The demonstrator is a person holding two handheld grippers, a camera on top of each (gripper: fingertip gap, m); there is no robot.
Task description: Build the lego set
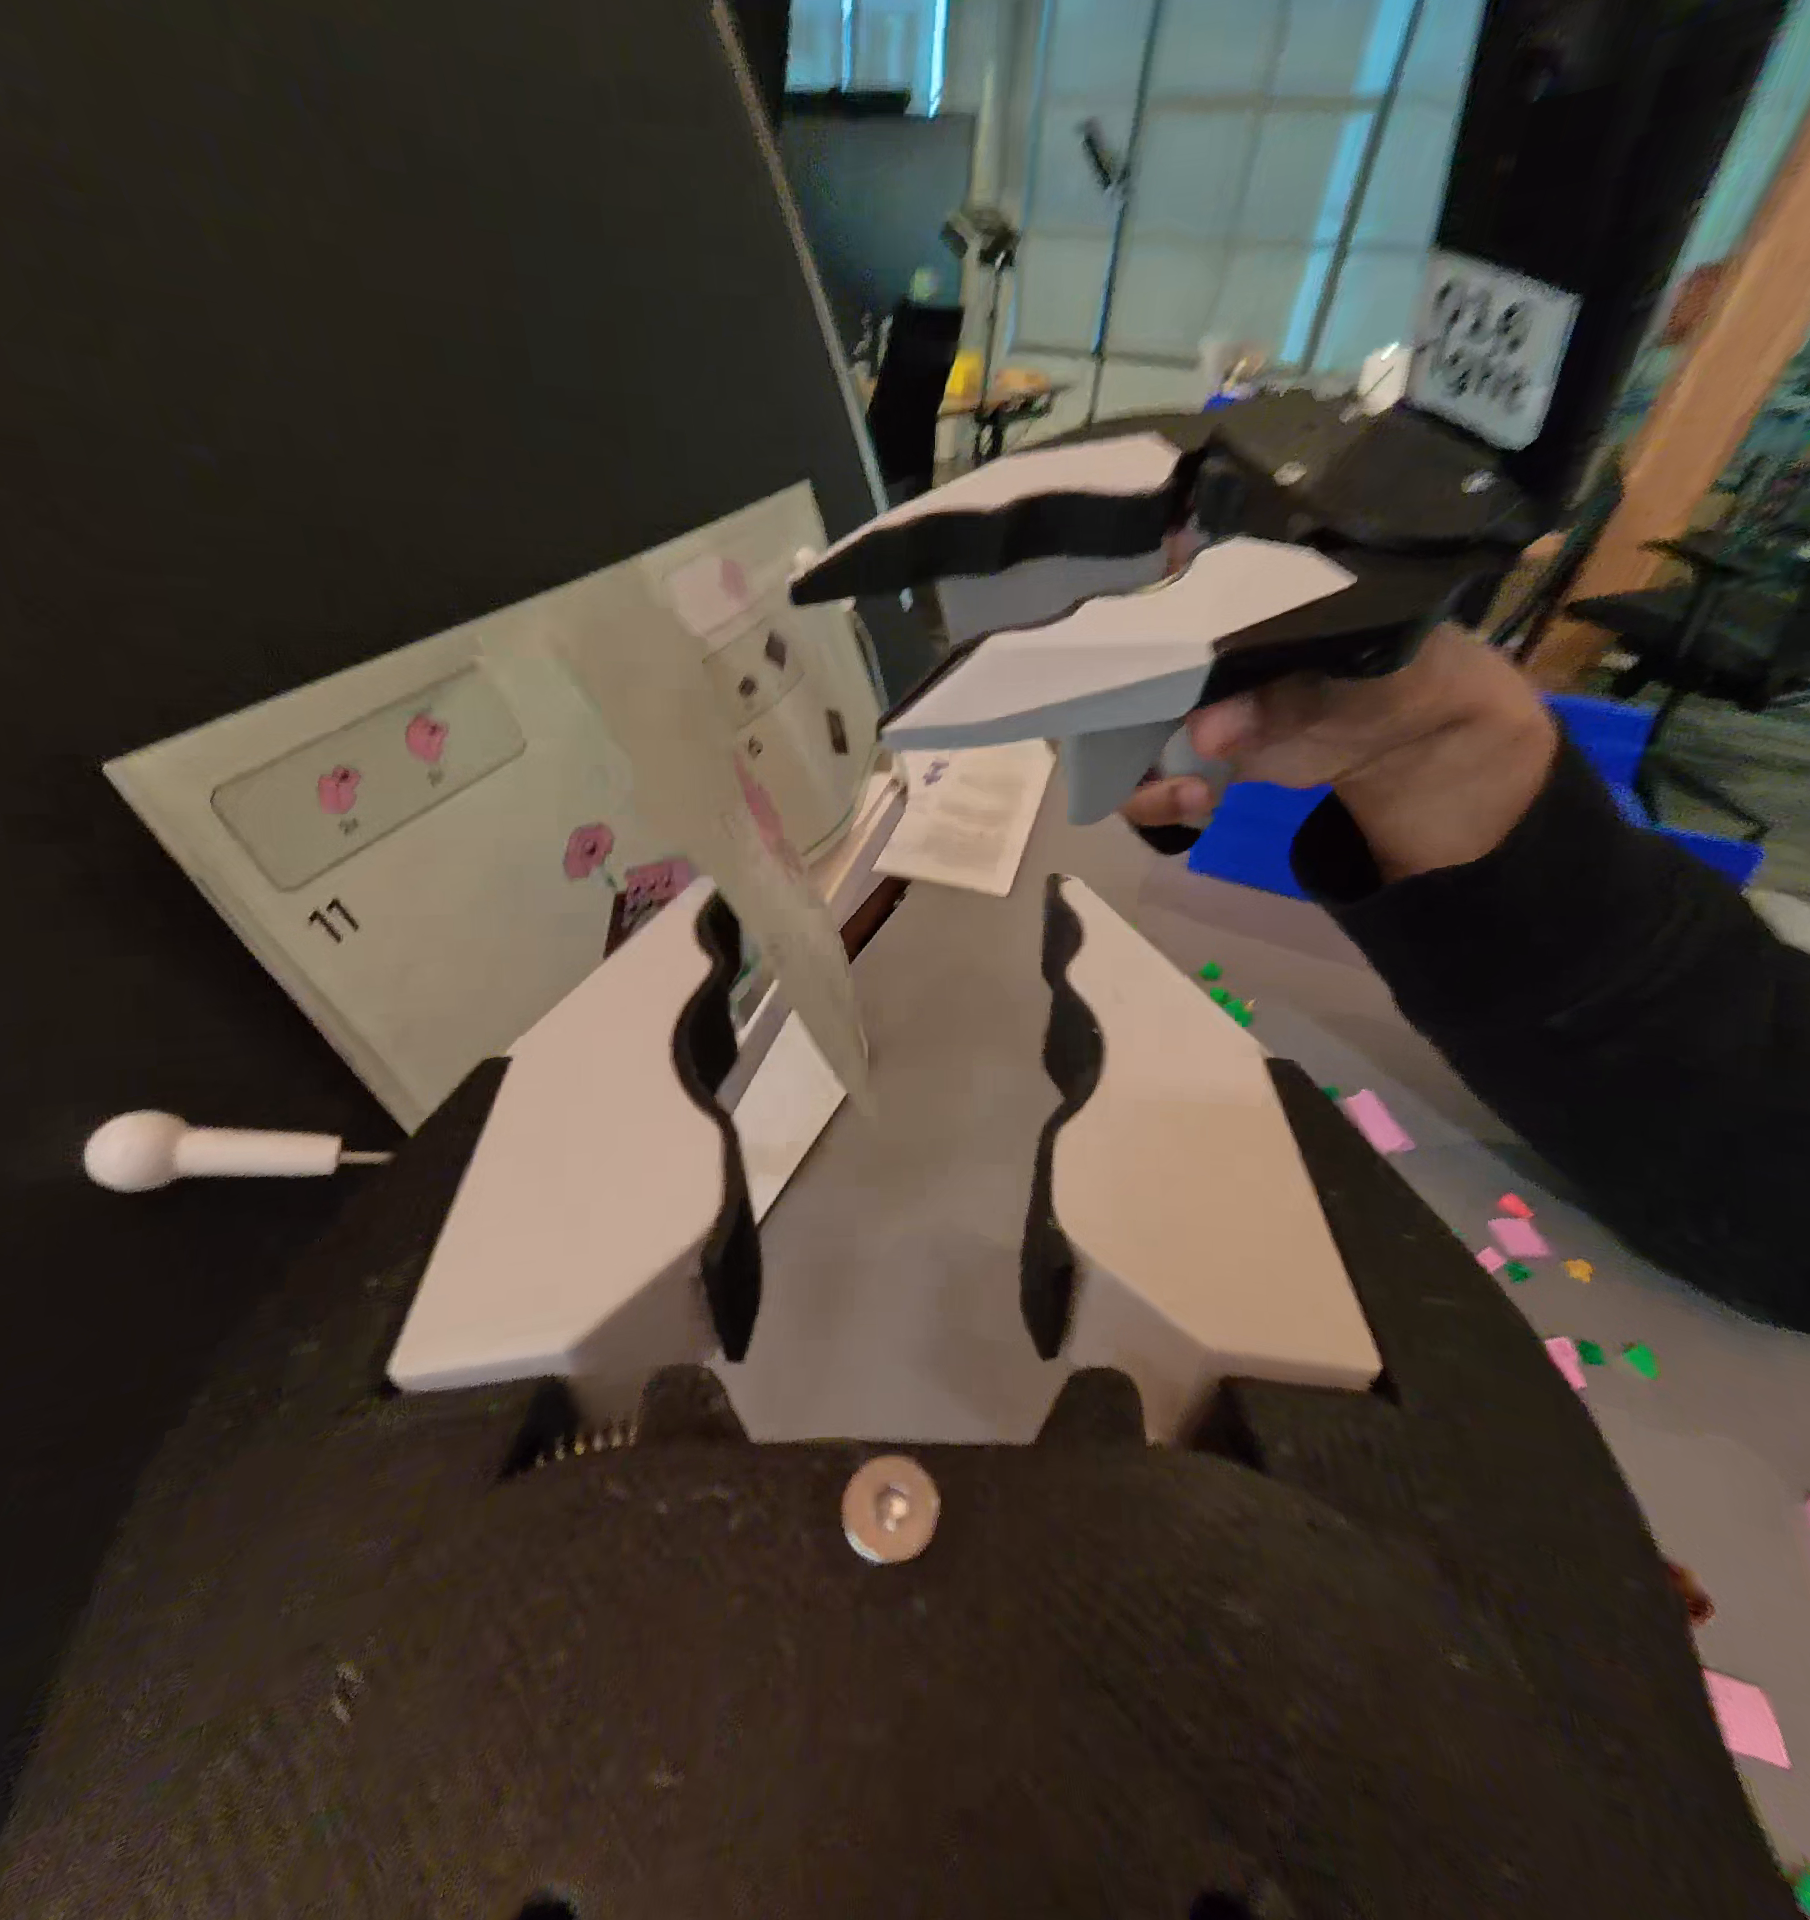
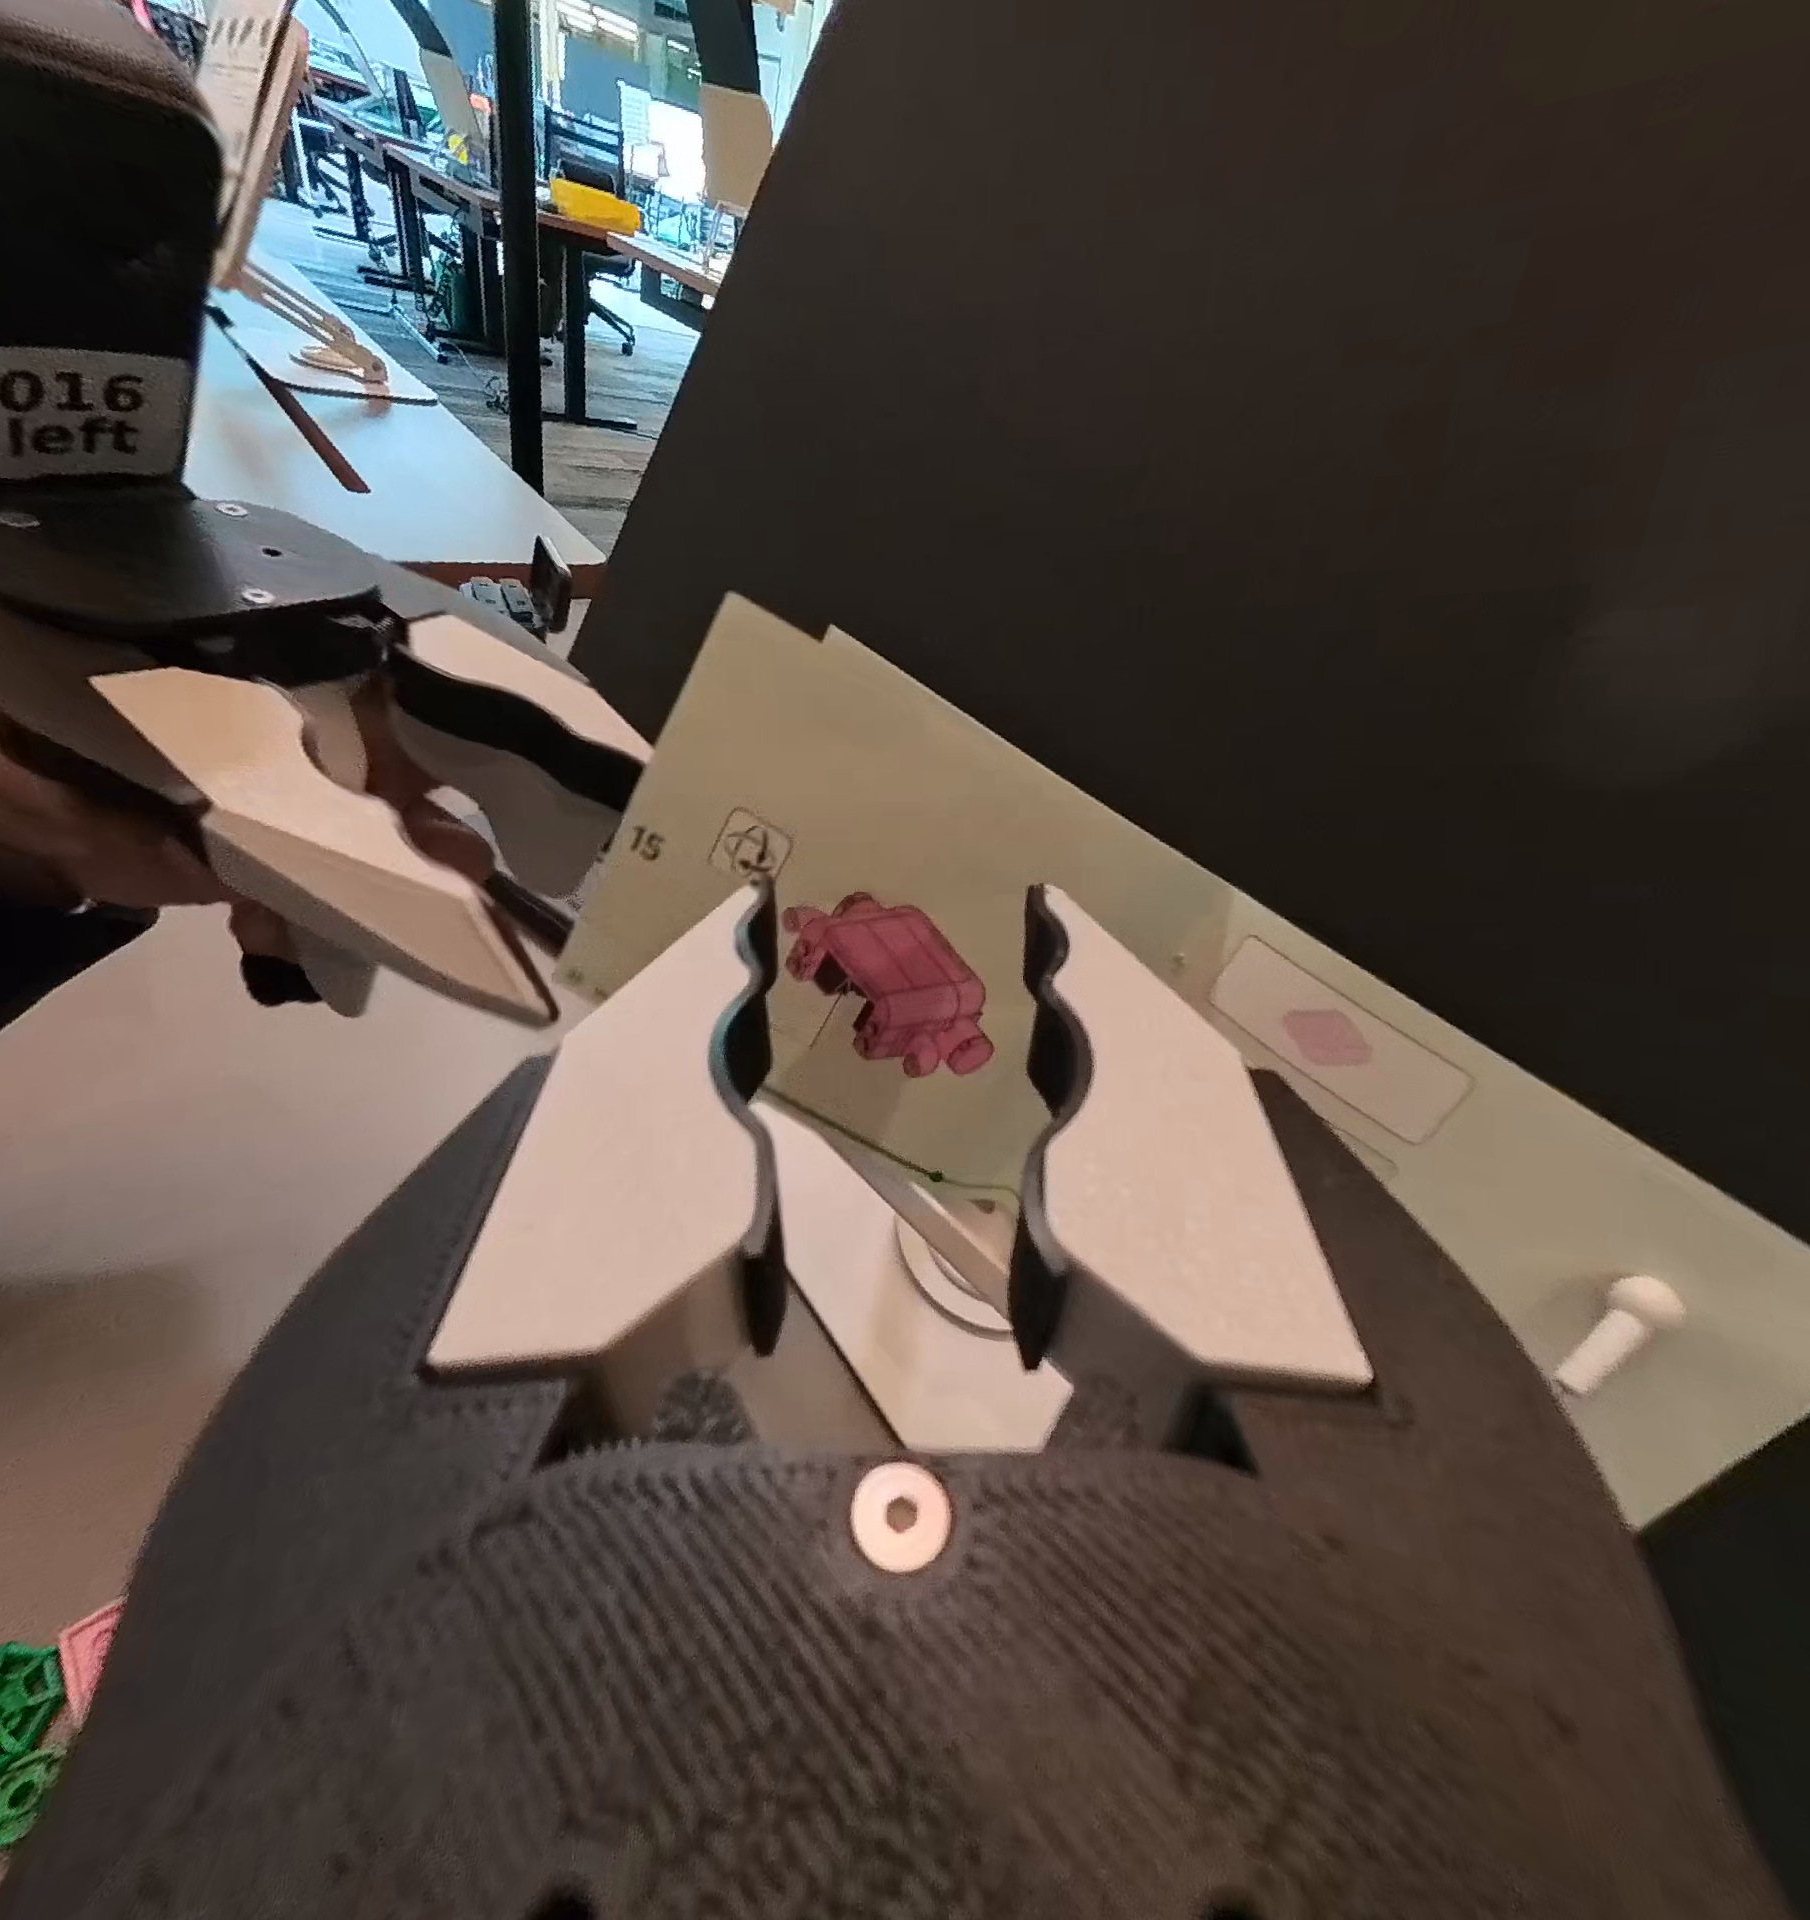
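Both tools gape empty: the left tool (image 1: pixel 885 1122) sits nearest the curling loose page (image 1: pixel 776 883) of the pale green instruction booklet (image 1: pixel 381 831) propped ahead, the right tool (image 2: pixel 896 1122) beside it.

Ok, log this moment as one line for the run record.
phase: page turning | left tool: open, at loose page | right tool: open, holding nothing, facing booklet | bricks: scattered on table, untouched

Open-plan workshop: rows of desks (image 2: pixel 485 197), light stands (image 1: pixel 1114 208)
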